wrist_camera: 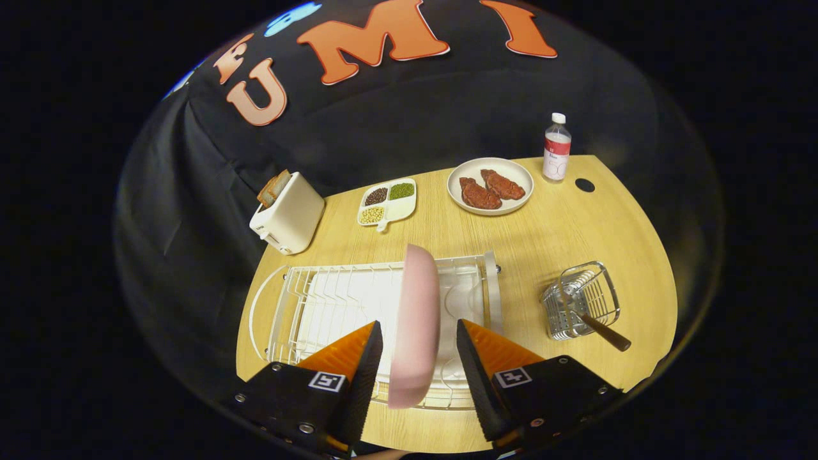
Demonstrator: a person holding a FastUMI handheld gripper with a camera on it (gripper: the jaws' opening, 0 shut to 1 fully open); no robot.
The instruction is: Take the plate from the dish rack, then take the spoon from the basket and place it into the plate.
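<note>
We see a pink plate (415, 326) standing on its edge in the white dish rack (300, 306). The plate sits right between the two fingers of our gripper (418, 358). The fingers are spread wide, one on each side of the plate. There is a small gap on each side, so they are not pressing on it. The rest of the rack's slots hold no dishes.

To the right of the rack we see a little wire basket (581, 300) on the wooden table (549, 230). A spoon (591, 319) stands in it. Its brown handle sticks out and leans toward us. The bowl end of the spoon is down inside the basket, and we cannot see it well.

Beyond the rack, there is a small white tray (388, 203) with four little parts. One part holds dark beans, one holds green beans, and one holds pale yellow beans. The fourth part has nothing in it.

Near the tray sits a round white dish (490, 185) with two pieces of red-brown meat on it, side by side. Just beside that dish stands a clear bottle (556, 148) with a white cap.

Off to the left of the tray, at the table's edge, is a white toaster (287, 214). A slice of bread pokes out of its top.
</note>
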